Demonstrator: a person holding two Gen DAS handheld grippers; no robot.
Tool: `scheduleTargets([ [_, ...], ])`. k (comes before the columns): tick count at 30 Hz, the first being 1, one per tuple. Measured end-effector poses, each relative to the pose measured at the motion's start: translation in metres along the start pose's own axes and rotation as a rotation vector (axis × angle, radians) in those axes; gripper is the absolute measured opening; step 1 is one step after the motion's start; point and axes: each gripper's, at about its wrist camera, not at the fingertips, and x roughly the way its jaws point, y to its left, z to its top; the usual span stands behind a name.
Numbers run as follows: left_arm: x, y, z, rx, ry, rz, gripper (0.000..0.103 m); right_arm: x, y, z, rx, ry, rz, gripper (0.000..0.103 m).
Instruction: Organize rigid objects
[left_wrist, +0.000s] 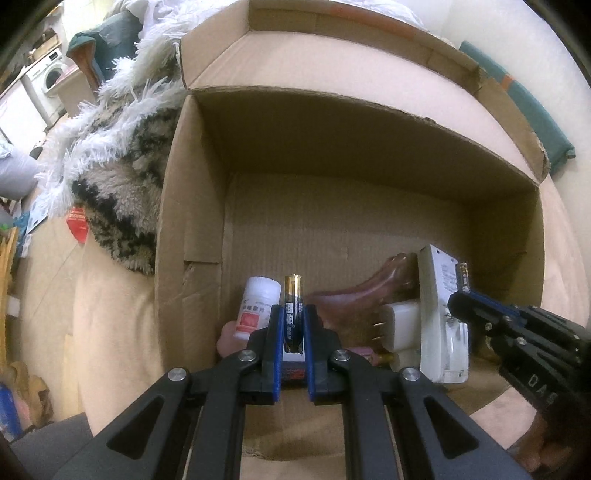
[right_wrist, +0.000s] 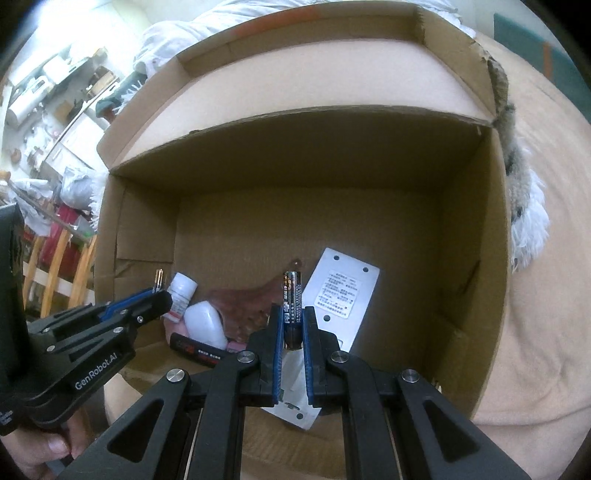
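My left gripper (left_wrist: 293, 314) is shut on a dark blue and gold battery (left_wrist: 293, 306), held upright over the open cardboard box (left_wrist: 192, 192). My right gripper (right_wrist: 293, 314) is shut on a second battery (right_wrist: 291, 302), also upright over the box (right_wrist: 491, 221). In the box lie a white pill bottle (left_wrist: 258, 306), a brown wooden piece (left_wrist: 369, 291), a white plug adapter (left_wrist: 399, 325) and a white power strip (left_wrist: 439, 310). The right wrist view shows the pill bottle (right_wrist: 183, 291), a white plastic bottle (right_wrist: 205, 323), a black flat item (right_wrist: 195, 349) and the power strip's back (right_wrist: 340, 291).
The box sits on a beige cushioned surface (right_wrist: 543, 295). A shaggy white and black blanket (left_wrist: 122, 155) lies against the box's left side. The box's far flap (left_wrist: 332, 55) stands open. A washing machine (left_wrist: 48, 77) and room clutter are far left.
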Motion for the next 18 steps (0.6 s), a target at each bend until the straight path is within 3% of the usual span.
scheduleTargets([
  [11, -0.004, -0.005, -0.006, 0.024, -0.018, 0.028, 0.011, -0.007, -0.006, -0.001, 0.019, -0.03, 0.027, 0.011],
  [14, -0.007, -0.008, -0.006, 0.032, -0.029, 0.041, 0.033, -0.011, -0.006, 0.001, 0.017, -0.046, 0.037, 0.011],
  [16, -0.014, -0.008, -0.006, 0.031, -0.048, 0.049, 0.053, -0.013, -0.005, 0.001, 0.011, -0.057, 0.043, 0.015],
  [17, -0.017, -0.007, -0.005, 0.03, -0.057, 0.049, 0.055, -0.015, -0.004, 0.002, 0.009, -0.065, 0.046, 0.019],
  [18, -0.02, -0.008, -0.005, 0.03, -0.067, 0.046, 0.055, -0.017, -0.004, 0.002, 0.01, -0.075, 0.049, 0.03],
])
